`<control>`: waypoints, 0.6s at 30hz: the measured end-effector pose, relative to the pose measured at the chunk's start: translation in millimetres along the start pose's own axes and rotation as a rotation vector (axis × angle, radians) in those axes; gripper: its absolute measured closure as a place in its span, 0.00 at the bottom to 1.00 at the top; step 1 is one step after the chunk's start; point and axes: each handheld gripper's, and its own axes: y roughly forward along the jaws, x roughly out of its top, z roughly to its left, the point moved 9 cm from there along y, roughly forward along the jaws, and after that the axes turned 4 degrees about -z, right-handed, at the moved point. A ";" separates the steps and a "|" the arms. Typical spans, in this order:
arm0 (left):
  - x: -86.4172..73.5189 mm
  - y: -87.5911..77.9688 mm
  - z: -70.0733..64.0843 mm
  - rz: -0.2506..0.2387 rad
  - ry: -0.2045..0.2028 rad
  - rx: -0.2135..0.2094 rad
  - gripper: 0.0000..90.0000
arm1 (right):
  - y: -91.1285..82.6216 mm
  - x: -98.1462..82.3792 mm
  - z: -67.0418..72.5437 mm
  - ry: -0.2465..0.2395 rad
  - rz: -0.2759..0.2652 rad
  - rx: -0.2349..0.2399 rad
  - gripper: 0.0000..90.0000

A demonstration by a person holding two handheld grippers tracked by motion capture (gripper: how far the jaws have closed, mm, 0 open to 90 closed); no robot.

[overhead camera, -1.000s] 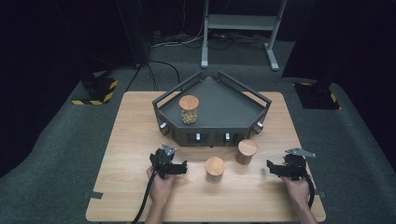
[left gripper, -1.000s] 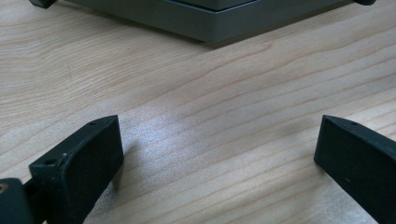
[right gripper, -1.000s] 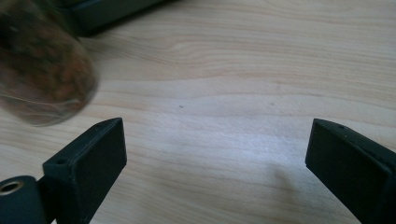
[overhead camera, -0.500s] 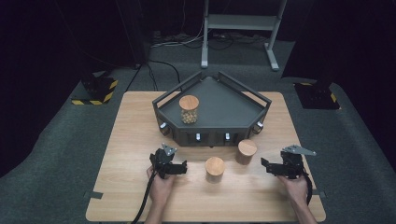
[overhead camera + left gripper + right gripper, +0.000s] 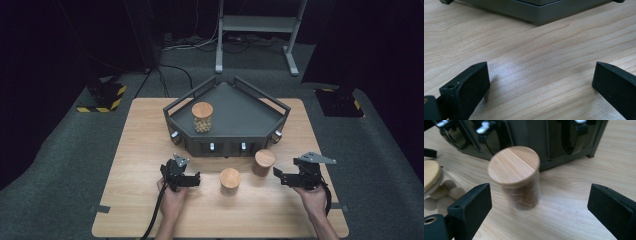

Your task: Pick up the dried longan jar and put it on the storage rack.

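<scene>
From above: right gripper (image 5: pixel 278 176) low over the wooden table (image 5: pixel 145 145), aimed left at the lidded jar (image 5: pixel 263 162) standing just before the grey tray (image 5: pixel 230 145). Closer, through the right gripper view: same jar (image 5: pixel 515 177) ahead between wide-spread jaws, untouched. Left gripper (image 5: pixel 540 82) likewise wide apart, holding nothing, over bare wood.

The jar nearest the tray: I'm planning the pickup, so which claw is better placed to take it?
Right. The right claw is open and faces the jar; the left claw faces bare table.
</scene>
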 end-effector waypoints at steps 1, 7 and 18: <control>0.0 0.0 0.0 0.000 0.000 0.000 0.02 | -0.3 1.4 1.9 -0.006 -0.003 0.005 0.05; 0.0 0.0 0.0 0.000 0.000 0.000 0.02 | -0.1 10.0 15.4 -0.043 -0.016 0.035 0.05; 0.0 0.0 0.0 0.000 0.000 0.000 0.02 | 3.3 18.5 34.2 -0.089 -0.030 0.086 0.06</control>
